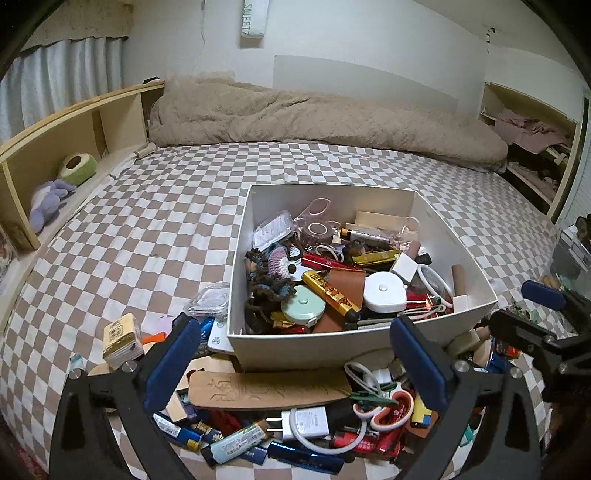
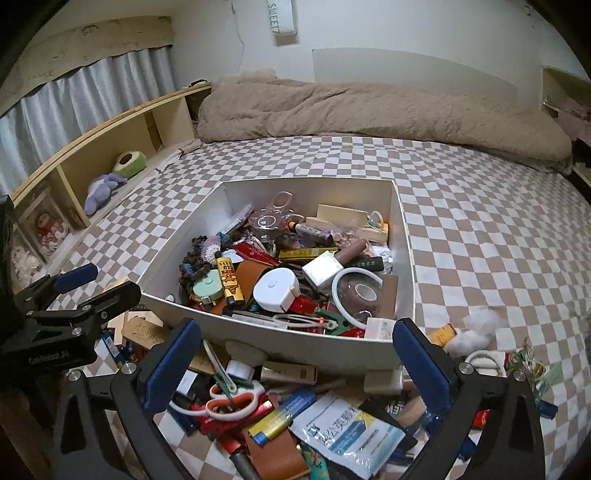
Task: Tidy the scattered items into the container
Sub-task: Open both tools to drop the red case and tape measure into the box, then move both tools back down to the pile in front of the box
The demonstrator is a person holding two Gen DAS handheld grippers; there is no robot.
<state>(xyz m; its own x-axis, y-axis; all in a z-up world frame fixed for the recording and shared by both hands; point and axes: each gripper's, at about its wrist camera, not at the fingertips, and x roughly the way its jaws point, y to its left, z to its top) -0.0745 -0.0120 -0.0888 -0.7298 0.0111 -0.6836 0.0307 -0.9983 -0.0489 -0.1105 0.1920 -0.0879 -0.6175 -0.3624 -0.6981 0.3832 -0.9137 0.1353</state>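
Blue-padded fingers [image 1: 171, 363] of the left hand-held gripper [image 1: 295, 365] stand wide apart with nothing between them, over a heap of scattered items [image 1: 295, 424] on the checked bed sheet [image 1: 147, 221]. Directly under this gripper lie a carved wooden plaque [image 1: 269, 391], a white charger [image 1: 306, 422] with its looped cable, several lighters [image 1: 236, 441] and red-handled scissors [image 1: 391, 408]. Just ahead of the fingertips stands the white box [image 1: 306, 347], its near wall touching the heap. To the gripper's left a small yellow pack [image 1: 120, 341] sits at the edge of the pile, and beyond it the sheet lies open up to the wooden shelf [image 1: 74, 122] with soft toys [image 1: 48, 203].

The right hand-held gripper [image 2: 297, 363] is also spread wide and holds nothing. Below it lie orange-handled scissors [image 2: 232, 404], a brown leather piece [image 2: 277, 456] and a white-and-blue sachet [image 2: 347, 435] printed with Chinese characters. To its right, cotton tufts [image 2: 476, 330] rest on the sheet, with open checked cloth beyond them. The left gripper shows at this view's left edge, lettered "GenRobot.AI".

Inside the box are a white tape measure [image 2: 277, 290], a mint one [image 2: 207, 288], a crocheted piece [image 2: 203, 254], a yellow lighter [image 2: 229, 278], a white ring [image 2: 356, 288], a tape roll [image 2: 364, 291] and wooden blocks [image 2: 341, 216]. A rolled beige blanket [image 2: 369, 110] lies well beyond the box, against the wall. A wall banner [image 2: 281, 16] reads "SWEET".
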